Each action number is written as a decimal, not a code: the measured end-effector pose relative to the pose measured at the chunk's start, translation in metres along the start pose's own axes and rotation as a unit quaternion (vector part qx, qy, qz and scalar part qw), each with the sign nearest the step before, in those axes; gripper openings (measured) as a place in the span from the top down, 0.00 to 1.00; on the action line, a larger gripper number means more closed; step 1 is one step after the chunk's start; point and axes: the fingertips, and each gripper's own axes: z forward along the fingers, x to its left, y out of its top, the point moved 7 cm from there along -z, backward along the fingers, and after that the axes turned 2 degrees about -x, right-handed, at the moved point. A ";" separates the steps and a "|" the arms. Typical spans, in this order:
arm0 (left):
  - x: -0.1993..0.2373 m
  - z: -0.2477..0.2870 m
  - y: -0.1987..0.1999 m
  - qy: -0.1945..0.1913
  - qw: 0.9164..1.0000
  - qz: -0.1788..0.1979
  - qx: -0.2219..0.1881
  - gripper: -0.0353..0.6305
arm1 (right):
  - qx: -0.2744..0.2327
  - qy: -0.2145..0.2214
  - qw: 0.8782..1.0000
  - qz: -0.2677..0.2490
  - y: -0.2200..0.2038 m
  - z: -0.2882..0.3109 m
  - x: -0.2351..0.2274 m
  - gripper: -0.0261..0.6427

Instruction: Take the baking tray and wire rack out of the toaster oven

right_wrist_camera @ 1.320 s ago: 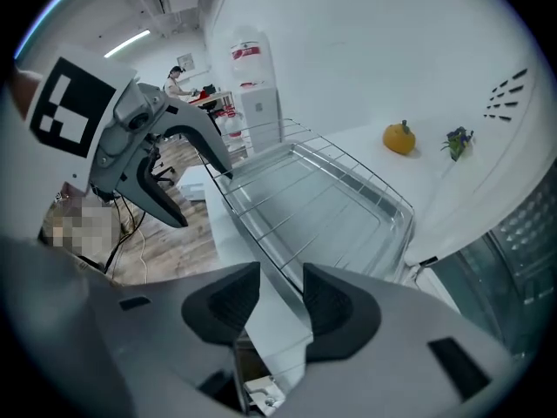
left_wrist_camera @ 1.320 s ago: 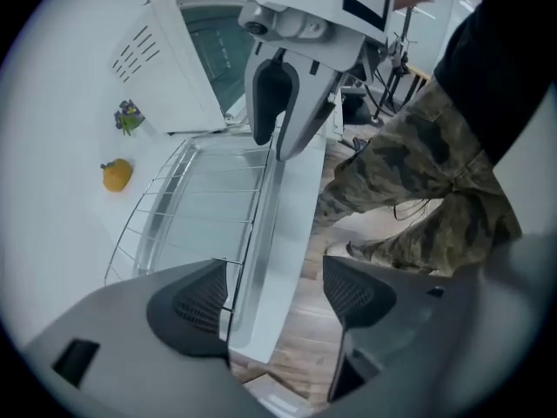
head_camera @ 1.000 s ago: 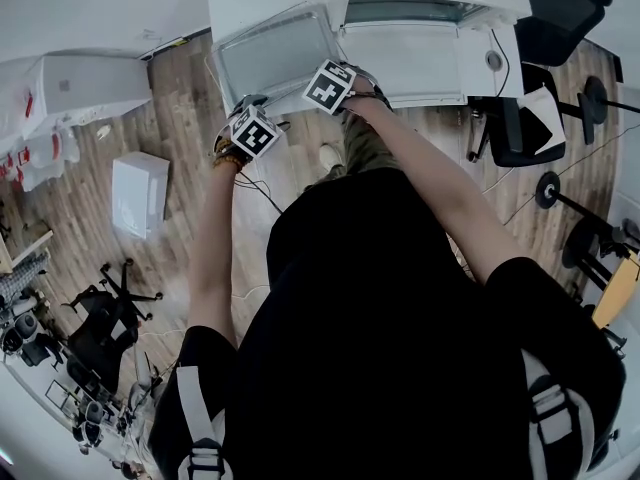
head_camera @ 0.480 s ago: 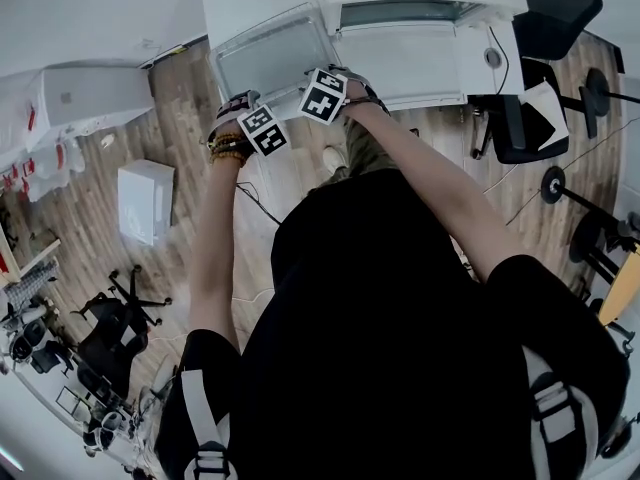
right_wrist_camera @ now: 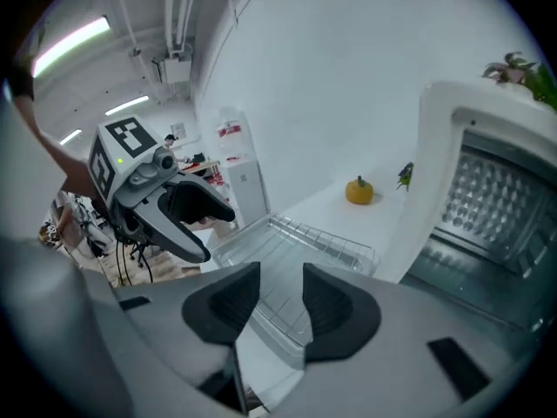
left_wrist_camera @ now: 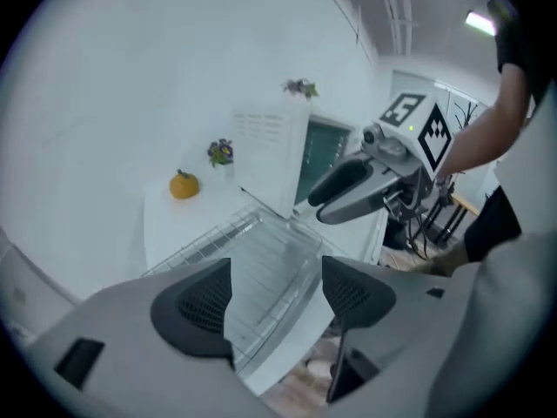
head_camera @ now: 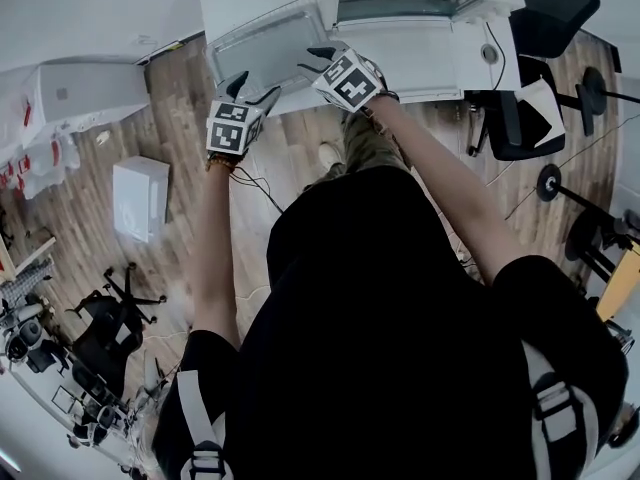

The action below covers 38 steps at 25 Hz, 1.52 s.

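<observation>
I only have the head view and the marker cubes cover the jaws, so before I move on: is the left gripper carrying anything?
Observer: No. The left gripper has its jaws apart with nothing between them. Only the baking tray on the table shows beyond the gap.
Operator: And the right one?
Observer: The right gripper is open and empty too. The wire rack shows past its jaws, untouched.
Operator: Is there anything behind the tray that my view cuts off?
Observer: Yes, a small orange pumpkin stands on the table beyond the rack, apart from it.
</observation>
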 end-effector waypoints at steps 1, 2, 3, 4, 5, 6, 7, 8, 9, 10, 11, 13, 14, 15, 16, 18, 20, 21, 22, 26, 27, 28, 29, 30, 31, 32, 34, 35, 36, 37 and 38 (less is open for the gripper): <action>0.001 -0.007 0.007 0.012 1.000 -0.011 -0.027 0.46 | -0.017 -0.006 1.000 0.005 0.004 -0.008 -0.002 0.71; 0.002 -0.013 0.014 0.024 0.998 -0.017 -0.051 0.46 | -0.033 -0.011 0.999 0.005 0.008 -0.016 -0.004 0.71; 0.002 -0.019 0.021 0.035 0.997 -0.021 -0.072 0.46 | -0.047 -0.018 0.999 0.001 0.013 -0.024 -0.005 0.71; 0.001 -0.024 0.028 0.045 0.995 -0.022 -0.090 0.46 | -0.058 -0.024 0.998 -0.006 0.017 -0.032 -0.006 0.71; 0.000 -0.029 0.035 0.053 0.993 -0.021 -0.106 0.46 | -0.067 -0.031 0.997 -0.014 0.021 -0.040 -0.006 0.71; -0.003 -0.034 0.042 0.059 0.991 -0.018 -0.120 0.46 | -0.075 -0.037 0.996 -0.022 0.025 -0.048 -0.006 0.71; -0.005 -0.038 0.049 0.064 0.989 -0.014 -0.133 0.46 | -0.084 -0.044 0.995 -0.029 0.030 -0.055 -0.006 0.71; -0.009 -0.042 0.057 0.066 0.987 -0.009 -0.145 0.46 | -0.094 -0.051 0.994 -0.032 0.035 -0.062 -0.005 0.72; -0.013 -0.045 0.064 0.068 0.985 -0.004 -0.157 0.46 | -0.104 -0.057 0.992 -0.033 0.041 -0.069 -0.005 0.72; -0.017 -0.047 0.071 0.070 0.983 0.002 -0.169 0.46 | -0.115 -0.064 0.991 -0.033 0.046 -0.077 -0.003 0.72; -0.022 -0.049 0.077 0.071 0.981 0.007 -0.180 0.46 | -0.127 -0.071 0.989 -0.032 0.051 -0.084 -0.002 0.72; -0.032 -0.053 0.089 0.077 0.976 0.014 -0.202 0.48 | -0.154 -0.083 0.984 -0.032 0.062 -0.099 0.003 0.73; -0.038 -0.055 0.095 0.080 0.974 0.017 -0.213 0.49 | -0.167 -0.089 0.981 -0.034 0.067 -0.107 0.006 0.73; -0.044 -0.057 0.100 0.084 0.971 0.019 -0.224 0.50 | -0.178 -0.094 0.979 -0.036 0.071 -0.115 0.009 0.73; -0.051 -0.059 0.105 0.088 0.968 0.021 -0.235 0.51 | -0.187 -0.101 0.976 -0.040 0.073 -0.123 0.011 0.73; -0.065 -0.061 0.114 0.093 0.963 0.026 -0.252 0.57 | -0.204 -0.116 0.971 -0.049 0.074 -0.138 0.014 0.73; -0.077 -0.064 0.121 0.098 0.959 0.031 -0.264 0.61 | -0.223 -0.136 0.964 -0.056 0.075 -0.154 0.016 0.74; -0.082 -0.066 0.124 0.102 0.957 0.032 -0.271 0.64 | -0.232 -0.147 0.960 -0.060 0.075 -0.162 0.019 0.74; -0.085 -0.070 0.127 0.106 0.954 0.031 -0.279 0.67 | -0.241 -0.157 0.955 -0.065 0.076 -0.170 0.021 0.74; -0.095 -0.087 0.134 0.120 0.941 0.018 -0.315 0.77 | -0.277 -0.204 0.935 -0.084 0.076 -0.201 0.033 0.78; -0.097 -0.090 0.134 0.123 0.939 0.016 -0.322 0.80 | -0.284 -0.216 0.930 -0.088 0.076 -0.207 0.035 0.78; -0.099 -0.091 0.134 0.126 0.937 0.016 -0.327 0.82 | -0.290 -0.227 0.925 -0.091 0.076 -0.212 0.037 0.80; -0.102 -0.093 0.133 0.128 0.935 0.016 -0.331 0.84 | -0.295 -0.237 0.921 -0.093 0.076 -0.216 0.039 0.81; -0.104 -0.095 0.131 0.129 0.934 0.016 -0.333 0.85 | -0.299 -0.245 0.917 -0.096 0.076 -0.220 0.041 0.82; -0.106 -0.097 0.129 0.130 0.933 0.016 -0.336 0.87 | -0.303 -0.252 0.914 -0.099 0.076 -0.222 0.044 0.84; -0.108 -0.098 0.127 0.130 0.932 0.015 -0.338 0.88 | -0.305 -0.259 0.911 -0.101 0.076 -0.223 0.046 0.85; -0.111 -0.101 0.121 0.128 0.931 0.011 -0.341 0.89 | -0.303 -0.269 0.909 -0.102 0.073 -0.222 0.051 0.87; -0.112 -0.102 0.117 0.126 0.932 0.010 -0.340 0.89 | -0.299 -0.273 0.909 -0.101 0.070 -0.221 0.053 0.89; -0.113 -0.102 0.113 0.125 0.932 0.009 -0.339 0.89 | -0.293 -0.276 0.910 -0.100 0.068 -0.218 0.055 0.90; -0.112 -0.103 0.109 0.125 0.934 0.006 -0.336 0.89 | -0.287 -0.278 0.911 -0.099 0.065 -0.215 0.057 0.90; -0.111 -0.103 0.105 0.126 0.935 0.003 -0.332 0.89 | -0.281 -0.278 0.913 -0.099 0.062 -0.212 0.059 0.91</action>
